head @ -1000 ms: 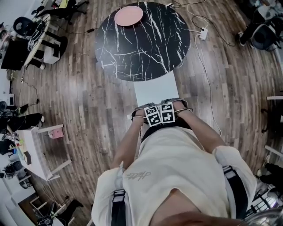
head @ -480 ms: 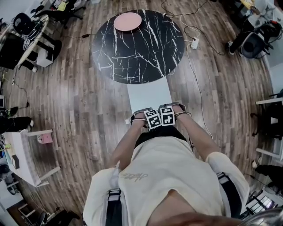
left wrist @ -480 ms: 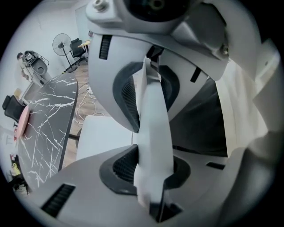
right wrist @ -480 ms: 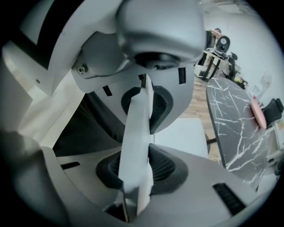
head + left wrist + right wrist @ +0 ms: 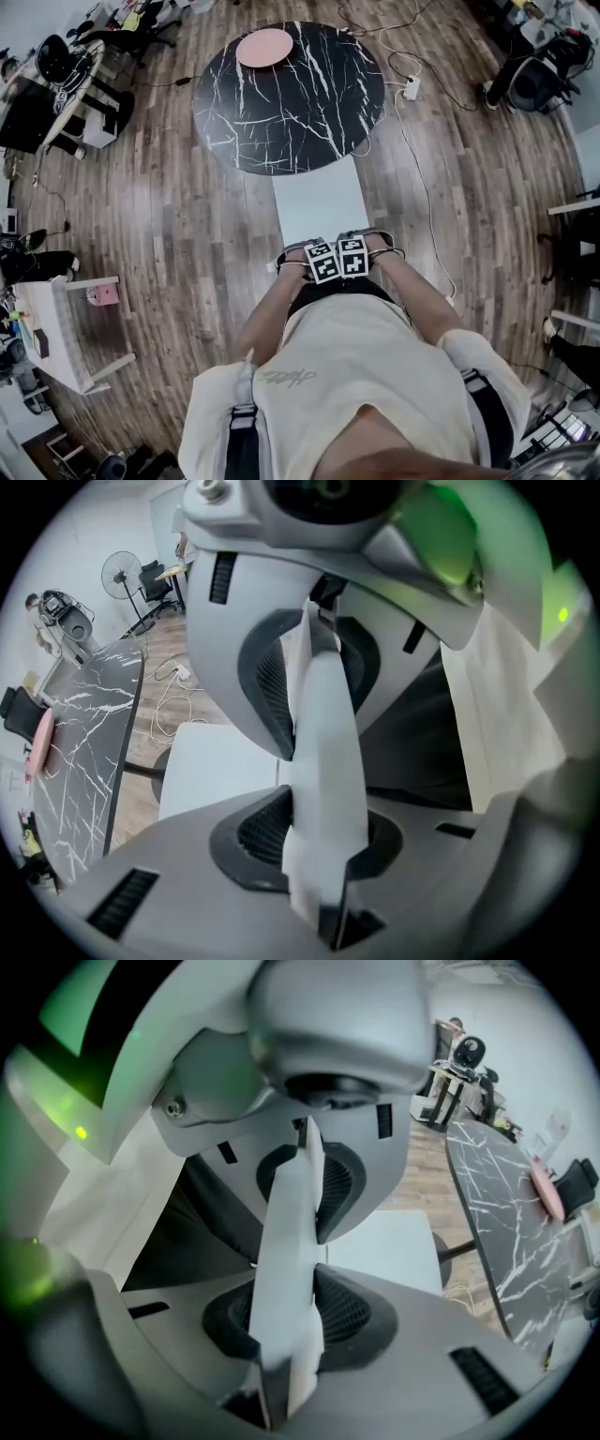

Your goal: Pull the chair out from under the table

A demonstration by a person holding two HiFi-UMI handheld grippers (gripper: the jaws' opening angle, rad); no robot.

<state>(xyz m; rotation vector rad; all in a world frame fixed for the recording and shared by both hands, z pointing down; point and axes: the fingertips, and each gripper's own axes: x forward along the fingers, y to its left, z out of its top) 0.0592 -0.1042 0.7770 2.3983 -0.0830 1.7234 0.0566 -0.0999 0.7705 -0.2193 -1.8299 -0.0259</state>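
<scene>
Pads of the left gripper press from both sides on the thin white top edge of the chair back. The right gripper bites the same panel in the same manner, its jaws narrowed to the thickness of the plastic, so neither tool is empty. In the head view the two sit just beside each other at the middle of the backrest. This looks deliberate: a paired, centred hold should let the person draw the chair straight toward the body without slewing it sideways. Both point steeply down, since the edge they grasp faces upward. Beyond them the white seat lies largely in the open on the wooden floor, and only its far end meets the rim of the round, black, marble-patterned table. The pull therefore seems well advanced, with perhaps a little clearance left to gain. A pink disc rests near the table's far edge, and a power strip lies on the floor, its cable trailing to the right of the seat. As for writing, the grippers' cubes bear only black-and-white square patterns. A script mark on the person's pale shirt is too small to read, and no brand shows on the chair or the table.
</scene>
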